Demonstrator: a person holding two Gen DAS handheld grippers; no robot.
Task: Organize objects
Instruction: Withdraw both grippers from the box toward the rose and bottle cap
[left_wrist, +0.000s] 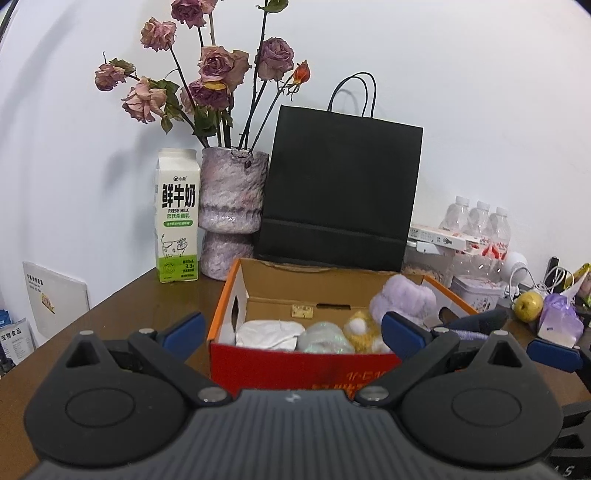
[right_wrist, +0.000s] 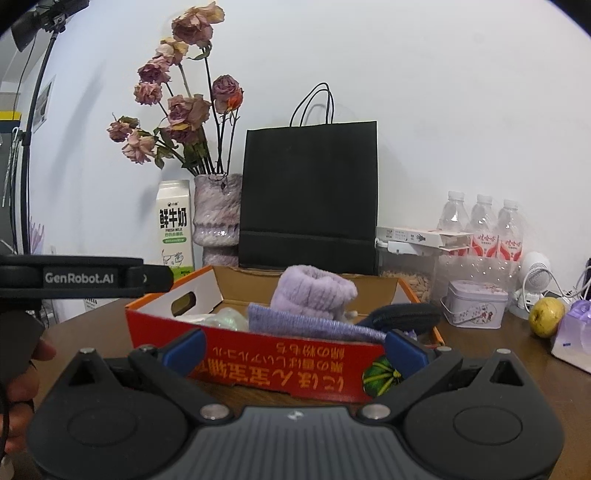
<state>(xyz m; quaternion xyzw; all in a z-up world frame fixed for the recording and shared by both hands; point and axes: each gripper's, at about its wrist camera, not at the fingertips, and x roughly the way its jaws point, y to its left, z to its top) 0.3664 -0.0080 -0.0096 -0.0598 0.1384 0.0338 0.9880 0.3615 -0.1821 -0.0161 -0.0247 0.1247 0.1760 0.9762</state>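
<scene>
An open red and orange cardboard box (left_wrist: 295, 363) sits on the brown table, also in the right wrist view (right_wrist: 280, 360). It holds a white crumpled packet (left_wrist: 267, 332), a pale shiny bundle (left_wrist: 323, 338), a yellow plush toy (left_wrist: 364, 328), a fluffy lilac plush (left_wrist: 402, 299) (right_wrist: 314, 291), a purple knit cloth (right_wrist: 306, 325) and a dark pouch (right_wrist: 406, 315). My left gripper (left_wrist: 293, 330) is open and empty just in front of the box. My right gripper (right_wrist: 295, 349) is open and empty at the box's front wall.
Behind the box stand a milk carton (left_wrist: 177, 218), a vase of dried roses (left_wrist: 231, 214) and a black paper bag (left_wrist: 336, 192). To the right are water bottles (right_wrist: 480, 225), a tin (right_wrist: 474, 302), a yellow pear (right_wrist: 546, 315) and a lilac bag (right_wrist: 576, 332).
</scene>
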